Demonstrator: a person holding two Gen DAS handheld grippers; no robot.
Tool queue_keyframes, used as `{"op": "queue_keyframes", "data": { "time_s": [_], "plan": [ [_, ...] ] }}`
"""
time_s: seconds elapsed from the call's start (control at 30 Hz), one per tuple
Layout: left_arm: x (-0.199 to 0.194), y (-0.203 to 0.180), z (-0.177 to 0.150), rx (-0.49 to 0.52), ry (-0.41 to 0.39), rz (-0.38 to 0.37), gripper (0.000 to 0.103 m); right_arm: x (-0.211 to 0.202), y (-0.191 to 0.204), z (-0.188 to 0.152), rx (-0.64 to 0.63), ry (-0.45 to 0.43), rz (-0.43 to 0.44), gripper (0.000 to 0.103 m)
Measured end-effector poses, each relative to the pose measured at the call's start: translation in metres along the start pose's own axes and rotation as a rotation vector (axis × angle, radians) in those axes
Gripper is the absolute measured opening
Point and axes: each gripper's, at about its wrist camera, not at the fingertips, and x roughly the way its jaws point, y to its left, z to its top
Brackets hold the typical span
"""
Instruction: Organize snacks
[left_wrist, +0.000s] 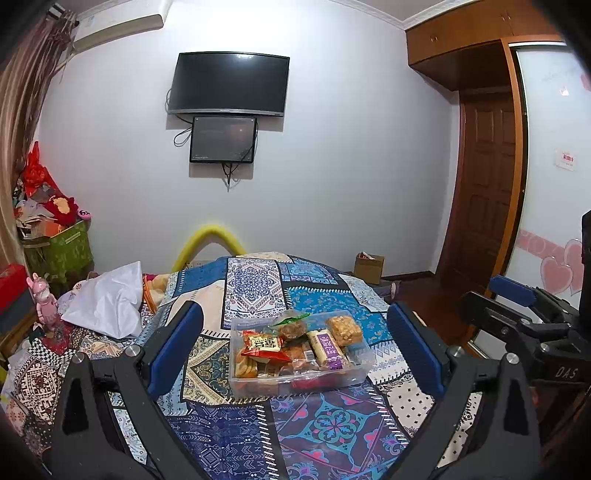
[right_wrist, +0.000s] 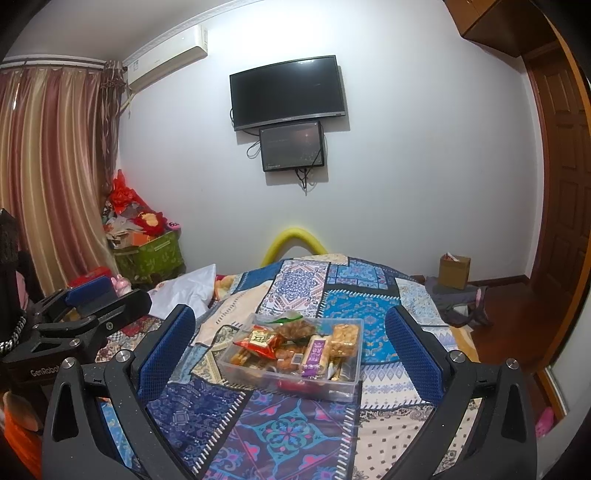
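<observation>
Hovering released and empty, both tongs, left tongs and right tongs, are facing the already-filled snack box mid-bed, likely finishing.

"DAS" on right tongs; "GenRobot" on left tongs.

White wall far, television mounted with small screen just below. Air conditioner high left above striped curtain. Brown door right, wood floor. Patchwork bedspread near.
</observation>
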Motion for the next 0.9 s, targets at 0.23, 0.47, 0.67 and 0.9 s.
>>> {"op": "queue_keyframes", "data": {
  "time_s": [0.23,0.47,0.67,0.9],
  "plan": [
    [0.0003,-0.0007,0.0000,-0.001,-0.001,-0.003,0.101,0.0003,-0.0002,0.0006,0.000,0.004,-0.002,0.103],
    [0.0004,-0.0009,0.0000,0.000,-0.001,0.001,0.101,0.0007,-0.0023,0.0019,0.008,0.007,-0.002,0.103],
    [0.0013,-0.0021,-0.0007,-0.001,0.000,0.001,0.101,0.0003,-0.0019,0.0028,0.003,0.007,-0.005,0.103],
    [0.0016,-0.0036,-0.0013,-0.001,0.001,-0.005,0.101,-0.0010,-0.0015,0.0041,0.002,0.006,-0.008,0.103]
  ]
}}
